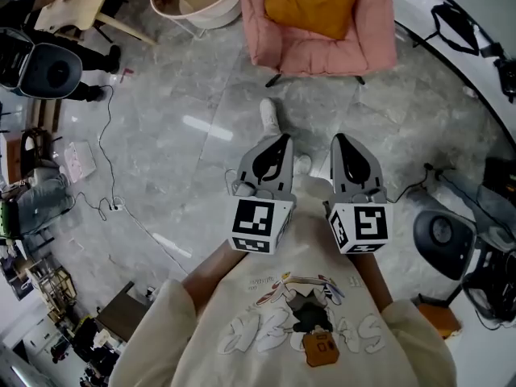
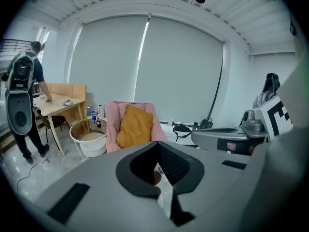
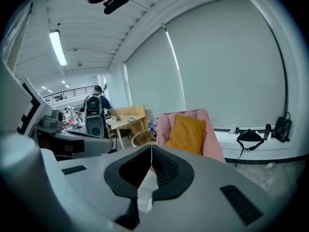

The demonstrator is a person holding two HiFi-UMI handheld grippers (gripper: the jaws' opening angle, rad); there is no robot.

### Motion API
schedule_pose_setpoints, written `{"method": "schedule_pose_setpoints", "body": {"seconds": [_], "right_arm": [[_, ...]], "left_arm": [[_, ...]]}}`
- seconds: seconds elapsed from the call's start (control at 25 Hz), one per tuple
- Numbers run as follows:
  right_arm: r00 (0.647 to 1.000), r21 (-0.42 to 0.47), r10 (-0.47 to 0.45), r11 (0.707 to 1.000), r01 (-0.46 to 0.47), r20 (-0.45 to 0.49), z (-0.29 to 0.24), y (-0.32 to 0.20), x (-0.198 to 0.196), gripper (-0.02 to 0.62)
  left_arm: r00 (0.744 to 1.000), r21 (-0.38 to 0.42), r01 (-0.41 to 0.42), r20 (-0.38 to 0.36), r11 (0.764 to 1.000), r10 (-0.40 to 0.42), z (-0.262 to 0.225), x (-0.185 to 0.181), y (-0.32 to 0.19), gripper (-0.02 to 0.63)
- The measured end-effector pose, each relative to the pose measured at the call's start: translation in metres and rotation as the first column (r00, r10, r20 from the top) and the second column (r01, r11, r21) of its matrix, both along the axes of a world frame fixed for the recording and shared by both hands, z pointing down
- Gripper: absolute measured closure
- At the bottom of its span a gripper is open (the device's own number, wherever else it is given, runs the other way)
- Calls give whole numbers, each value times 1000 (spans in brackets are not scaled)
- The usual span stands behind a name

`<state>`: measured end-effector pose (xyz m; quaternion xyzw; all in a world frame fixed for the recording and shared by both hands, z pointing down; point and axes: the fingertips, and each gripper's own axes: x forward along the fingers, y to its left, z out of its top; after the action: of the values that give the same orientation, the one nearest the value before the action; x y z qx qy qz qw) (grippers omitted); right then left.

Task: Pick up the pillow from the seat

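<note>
Mustard fabric pillow [image 1: 314, 2] rests on the pink padded seat [image 1: 322, 55], well apart from my left tongs [image 1: 282, 140] and right tongs [image 1: 339, 139], both closed and empty; approach and grasp remain.

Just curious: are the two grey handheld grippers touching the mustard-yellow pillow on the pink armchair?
Apart. Head view shows bare floor between the left gripper, the right gripper and the mustard-yellow pillow.

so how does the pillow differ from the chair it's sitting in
The pillow is mustard yellow; the chair is pink. The pillow is smaller and covers only the middle of the chair. The pillow leans tilted against the backrest, while the chair stands upright on dark legs. Both look soft and padded.
</note>
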<state>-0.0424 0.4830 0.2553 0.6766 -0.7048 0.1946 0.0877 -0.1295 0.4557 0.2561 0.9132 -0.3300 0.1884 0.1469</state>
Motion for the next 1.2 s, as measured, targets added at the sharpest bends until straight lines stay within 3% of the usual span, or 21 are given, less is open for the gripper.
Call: {"method": "schedule_pose_setpoints", "body": {"seconds": [0.2, 0.52, 0.88, 1.08, 1.2], "right_arm": [[1000, -51, -8, 999, 6, -30, 14, -38, 4, 574], [998, -81, -55, 995, 52, -33, 19, -148, -12, 574], [999, -114, 15, 993, -20, -51, 15, -270, -5, 574], [997, -122, 30, 992, -40, -77, 7, -316, -10, 574], [994, -110, 61, 991, -71, -87, 2, -336, -6, 574]], "left_arm": [[997, -48, 66, -23, 997, -67, 14, -9, -46, 601], [996, -73, 64, -54, 995, -68, 13, -11, -153, 601], [997, -94, 9, -74, 996, -16, 11, -5, -290, 601], [996, -128, 2, -85, 992, -12, 16, -14, -337, 601], [994, -104, -30, -107, 994, 19, 11, -5, -362, 601]]}}
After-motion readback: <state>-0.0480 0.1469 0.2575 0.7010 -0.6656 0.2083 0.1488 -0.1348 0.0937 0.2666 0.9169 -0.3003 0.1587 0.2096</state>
